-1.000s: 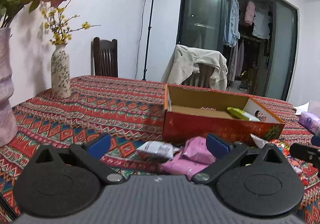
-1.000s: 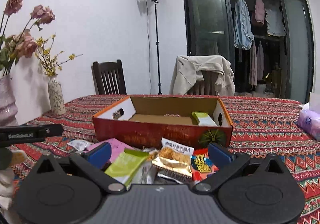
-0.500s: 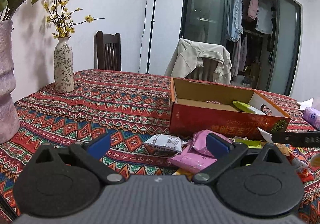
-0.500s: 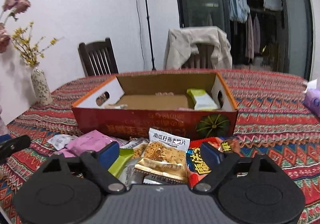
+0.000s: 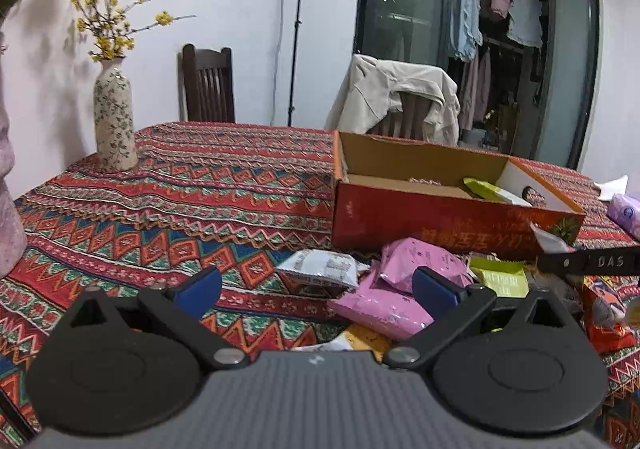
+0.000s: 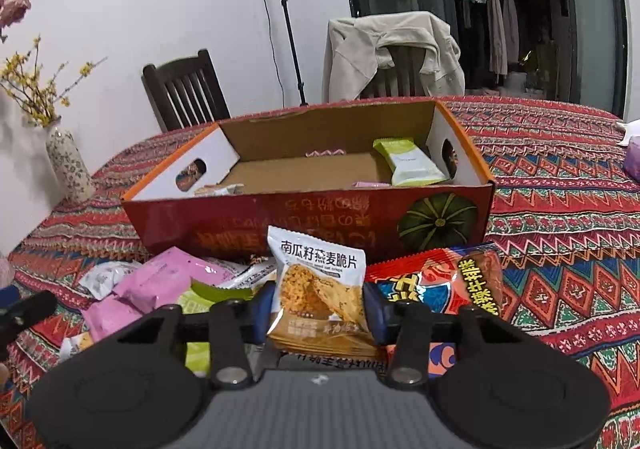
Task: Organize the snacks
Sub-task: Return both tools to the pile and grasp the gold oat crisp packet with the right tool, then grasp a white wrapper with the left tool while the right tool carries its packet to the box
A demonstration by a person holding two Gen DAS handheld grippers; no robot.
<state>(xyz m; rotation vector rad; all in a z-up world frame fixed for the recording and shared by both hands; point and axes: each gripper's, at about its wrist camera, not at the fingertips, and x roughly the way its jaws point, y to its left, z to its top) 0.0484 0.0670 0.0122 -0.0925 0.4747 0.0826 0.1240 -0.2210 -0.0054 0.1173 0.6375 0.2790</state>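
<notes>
Here the right gripper [image 6: 318, 303] has its blue fingers [image 6: 374, 307] closed against both sides of an oat crisp packet [image 6: 318, 289], white at the top and golden below, which stands upright at the lower centre of the right wrist view. Just right of it lies a red snack packet [image 6: 452, 281], and to the left a pink packet [image 6: 168, 279] and a green packet [image 6: 208, 295] sit in a loose pile on the tabletop [image 6: 560, 185]. Behind the pile, in the middle of the frame, stands the open red cardboard box [image 6: 320, 225]; a pale green packet [image 6: 412, 163] rests inside near its right end wall.

In the left wrist view, the left gripper [image 5: 316, 287] hangs with its fingers [image 5: 198, 285] spread wide and nothing between them. Beyond them lie a white packet [image 5: 320, 267] and pink packets [image 5: 420, 265], just in front of the box [image 5: 440, 217] at centre right. A patterned vase [image 5: 114, 121] with yellow flowers stands at the left, well apart from the snacks.
</notes>
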